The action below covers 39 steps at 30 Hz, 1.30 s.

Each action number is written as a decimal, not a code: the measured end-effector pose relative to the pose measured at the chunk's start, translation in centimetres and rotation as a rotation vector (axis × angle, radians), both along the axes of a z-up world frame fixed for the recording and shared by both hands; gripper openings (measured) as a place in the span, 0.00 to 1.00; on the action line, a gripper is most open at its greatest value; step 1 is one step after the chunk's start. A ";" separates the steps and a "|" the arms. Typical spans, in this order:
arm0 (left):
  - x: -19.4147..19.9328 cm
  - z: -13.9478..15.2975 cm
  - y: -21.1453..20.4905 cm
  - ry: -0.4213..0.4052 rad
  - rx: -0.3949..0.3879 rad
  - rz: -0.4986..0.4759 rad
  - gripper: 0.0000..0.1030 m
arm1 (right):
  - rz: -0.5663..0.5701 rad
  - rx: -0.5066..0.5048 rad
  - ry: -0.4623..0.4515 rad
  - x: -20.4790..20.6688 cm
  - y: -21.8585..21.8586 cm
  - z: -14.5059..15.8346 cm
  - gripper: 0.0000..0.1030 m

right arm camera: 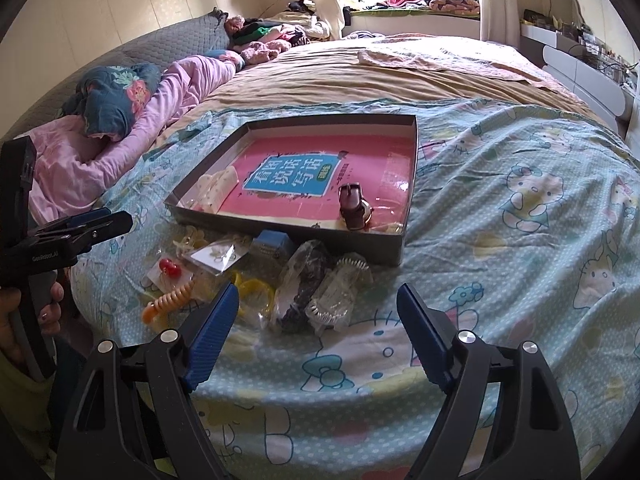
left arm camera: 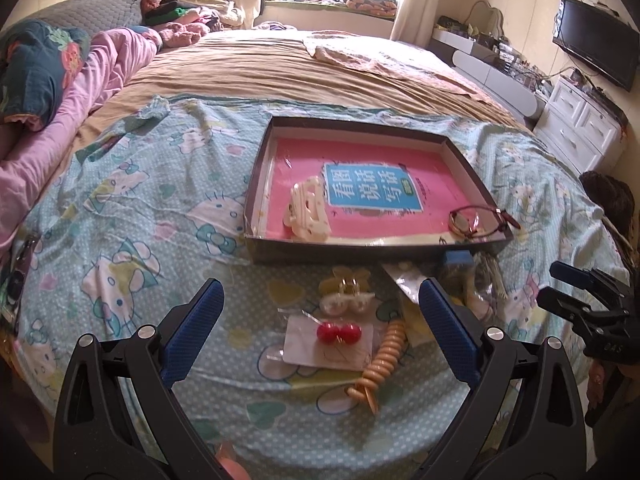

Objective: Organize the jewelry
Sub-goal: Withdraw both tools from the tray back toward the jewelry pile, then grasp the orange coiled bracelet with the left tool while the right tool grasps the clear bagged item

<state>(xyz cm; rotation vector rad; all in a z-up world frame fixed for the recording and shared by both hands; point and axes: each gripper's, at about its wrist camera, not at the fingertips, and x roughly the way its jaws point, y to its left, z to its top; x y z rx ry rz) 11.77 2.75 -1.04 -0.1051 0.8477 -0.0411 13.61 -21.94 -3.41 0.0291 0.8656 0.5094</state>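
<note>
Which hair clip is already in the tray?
The large cream claw clip, lying on the pink book inside the tray. The smaller clip sits on the bedsheet outside it.

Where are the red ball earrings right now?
The red ball earrings lie on a white card on the bedsheet, between the open left tongs in the left wrist view, just left of the orange spiral hair tie and outside the box.

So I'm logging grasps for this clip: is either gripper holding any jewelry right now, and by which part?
Nothing is held. The left gripper and right gripper are both open, fingers spread above the bedspread, touching none of the pieces.
</note>
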 end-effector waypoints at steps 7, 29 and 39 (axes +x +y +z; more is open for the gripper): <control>-0.9 -0.9 -0.7 0.023 0.010 -0.024 0.89 | -0.008 0.006 0.060 0.1 -0.4 -1.6 0.60; -2.0 -4.9 -3.9 0.140 0.027 -0.152 0.55 | -0.016 -0.082 0.104 1.5 0.6 -5.3 0.44; -1.7 -6.0 -5.0 0.161 0.007 -0.190 0.32 | -0.110 -0.021 0.082 2.0 -2.4 -5.0 0.38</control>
